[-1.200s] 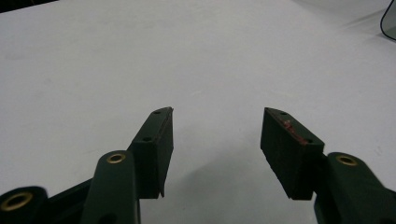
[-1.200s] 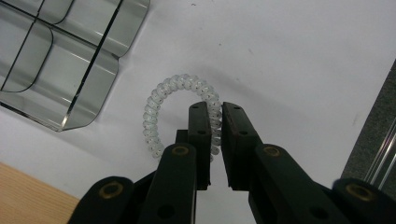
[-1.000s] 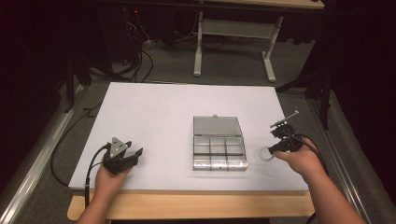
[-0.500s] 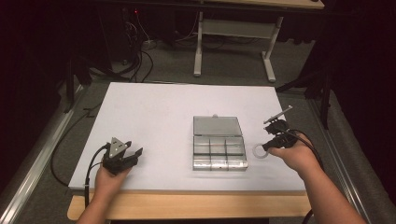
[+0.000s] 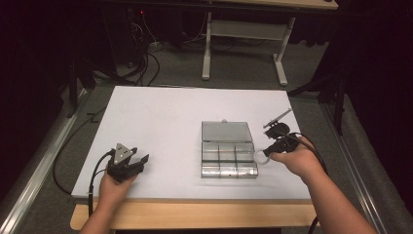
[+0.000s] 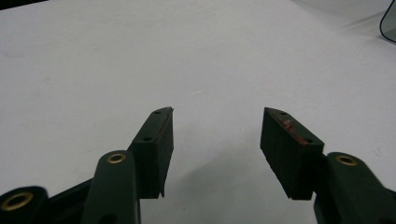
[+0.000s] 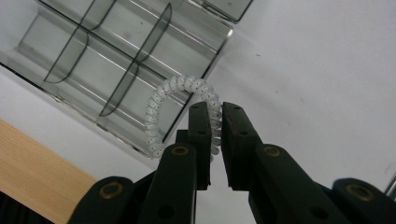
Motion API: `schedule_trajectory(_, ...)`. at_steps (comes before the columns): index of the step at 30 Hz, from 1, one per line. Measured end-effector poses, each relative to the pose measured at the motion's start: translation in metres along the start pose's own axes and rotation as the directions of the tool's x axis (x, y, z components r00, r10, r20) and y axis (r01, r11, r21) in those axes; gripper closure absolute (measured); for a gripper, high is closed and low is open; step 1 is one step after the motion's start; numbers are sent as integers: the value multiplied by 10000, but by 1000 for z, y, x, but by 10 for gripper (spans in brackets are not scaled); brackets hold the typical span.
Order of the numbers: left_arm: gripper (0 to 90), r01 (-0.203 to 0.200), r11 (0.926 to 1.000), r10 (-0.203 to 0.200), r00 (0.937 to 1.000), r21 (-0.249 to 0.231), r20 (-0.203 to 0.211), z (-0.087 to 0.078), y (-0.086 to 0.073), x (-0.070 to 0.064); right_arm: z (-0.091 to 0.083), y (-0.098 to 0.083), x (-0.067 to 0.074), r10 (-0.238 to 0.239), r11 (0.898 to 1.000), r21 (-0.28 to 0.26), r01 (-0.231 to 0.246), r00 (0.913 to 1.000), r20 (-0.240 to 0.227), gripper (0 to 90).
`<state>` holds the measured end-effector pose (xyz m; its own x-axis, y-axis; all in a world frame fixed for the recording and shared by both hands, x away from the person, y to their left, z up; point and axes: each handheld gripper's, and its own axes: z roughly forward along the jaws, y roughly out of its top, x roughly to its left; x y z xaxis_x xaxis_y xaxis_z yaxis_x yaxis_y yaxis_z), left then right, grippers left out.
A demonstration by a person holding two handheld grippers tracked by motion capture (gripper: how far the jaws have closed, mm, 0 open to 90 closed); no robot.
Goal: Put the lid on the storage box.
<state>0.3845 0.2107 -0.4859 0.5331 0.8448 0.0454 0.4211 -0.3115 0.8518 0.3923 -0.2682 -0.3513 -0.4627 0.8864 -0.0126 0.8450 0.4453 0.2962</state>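
A clear plastic organiser box (image 5: 228, 155) lies open on the white table (image 5: 160, 122), its lid (image 5: 227, 131) folded back and its compartments (image 7: 116, 56) empty. My right gripper (image 7: 215, 109) is shut on a white spiral hair tie (image 7: 161, 100), which hangs above the table just beside the box's right edge. From above, that right gripper (image 5: 269, 150) and the hair tie (image 5: 261, 156) sit close to the box's right side. My left gripper (image 5: 141, 161) rests at the table's front left, open with nothing between its jaws (image 6: 217, 135).
A wooden edge (image 5: 195, 214) runs along the table's front. Cables (image 5: 73, 161) trail off the left side onto the floor. A second table's legs (image 5: 243, 48) stand behind. A box corner (image 6: 388, 21) shows at the far right of the left gripper view.
My right gripper has moved left toward the box and risen slightly, carrying the hair tie. The left gripper has stayed put.
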Motion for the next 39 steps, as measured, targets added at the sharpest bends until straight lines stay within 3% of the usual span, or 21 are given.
schedule_trajectory(18,448,34,10000,-34,10000,-15,24,0,0,1,15,19,27,-657,9978,-3,657,9968,-457,836)
schedule_trajectory(39,449,14,10000,-14,10000,-24,18,-1,0,0,27,31,51,-995,9950,-68,993,9920,-773,835)
